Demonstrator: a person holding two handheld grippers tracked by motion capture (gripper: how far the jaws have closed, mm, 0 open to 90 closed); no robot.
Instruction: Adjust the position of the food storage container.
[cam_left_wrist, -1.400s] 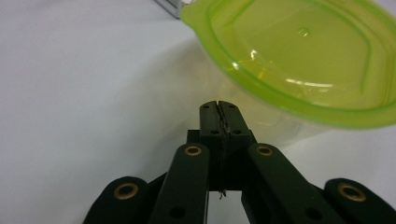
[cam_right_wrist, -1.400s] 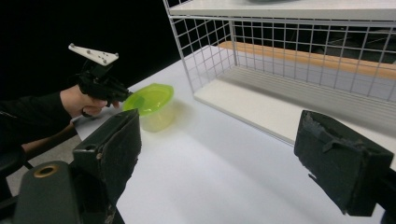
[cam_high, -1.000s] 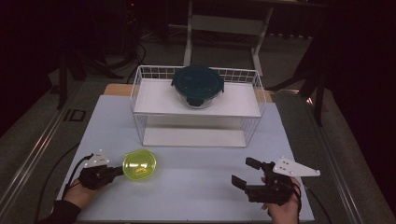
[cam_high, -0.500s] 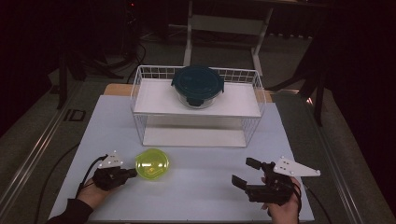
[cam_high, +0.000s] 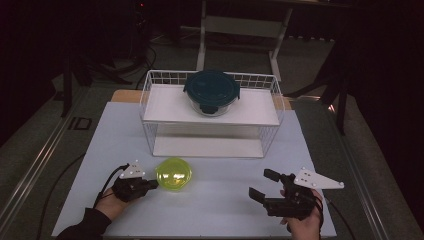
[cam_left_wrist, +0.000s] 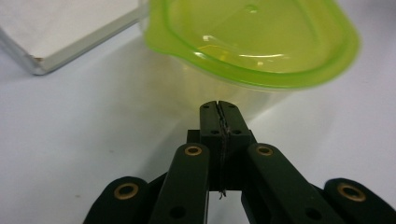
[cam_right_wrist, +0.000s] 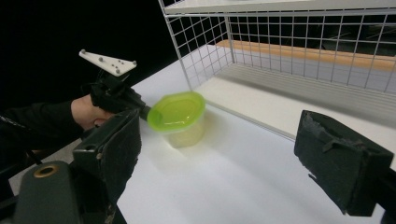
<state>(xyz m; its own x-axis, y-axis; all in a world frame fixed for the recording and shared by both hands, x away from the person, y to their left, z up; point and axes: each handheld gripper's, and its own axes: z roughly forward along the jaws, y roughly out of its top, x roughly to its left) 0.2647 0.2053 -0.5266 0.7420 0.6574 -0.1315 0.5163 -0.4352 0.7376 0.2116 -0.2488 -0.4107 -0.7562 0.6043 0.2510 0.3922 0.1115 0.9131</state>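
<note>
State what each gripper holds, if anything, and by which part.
Nothing is held. The left gripper is shut, its tips at the side of the green tub, under its rim, pinching none of it. The right gripper is open and empty.

The right tool (cam_right_wrist: 219, 154) shows its two black jaws standing wide apart with nothing between them; beyond them a lidded yellow-green container (cam_right_wrist: 179, 119) sits on the white surface (cam_right_wrist: 224, 177); the left tool (cam_right_wrist: 140, 111), held by a hand (cam_right_wrist: 86, 112), meets its rim; a white wire rack (cam_right_wrist: 280, 42) stands just beside.
</note>
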